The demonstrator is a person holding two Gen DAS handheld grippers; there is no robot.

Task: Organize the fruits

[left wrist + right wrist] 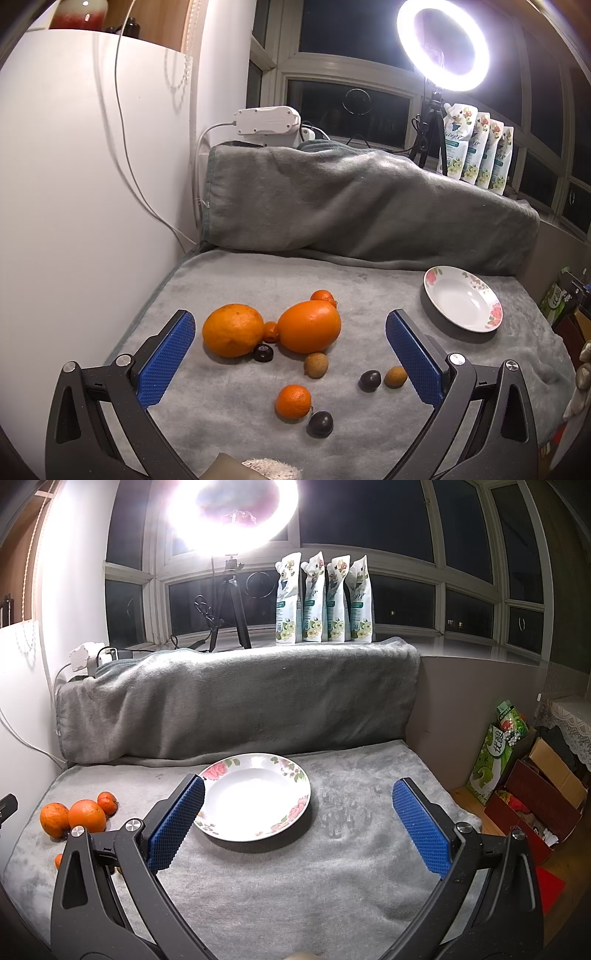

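Grey fleece blanket (369,295) covers the whole work surface and runs up over a raised ledge at the back, with dark night windows behind and a ring light (442,43) blazing on its little tripod. Four flowery refill pouches (323,600) stand in a row on the sill.

Fruit is all bunched toward the left side of the blanket: two big oranges (271,328) side by side with a tiny orange one wedged between them, and a small mandarin (323,297) tucked just behind the right-hand orange. Nearer the front edge there's another mandarin (293,401), three dark plum-looking things (320,423) and two brownish longan-type fruits (316,364), all loose and slightly apart from each other.

Floral plate (255,797) sits toward the right back part of the blanket, nothing in it.

Left gripper (291,328) is spread wide with nothing between its blue pads, hanging over the fruit pile. Right gripper (299,799) is also wide apart and holding nothing, hanging by the plate, with its left pad overlapping the plate's left rim in view.

Boxes and a green carton (493,753) sit on the floor off the right edge.
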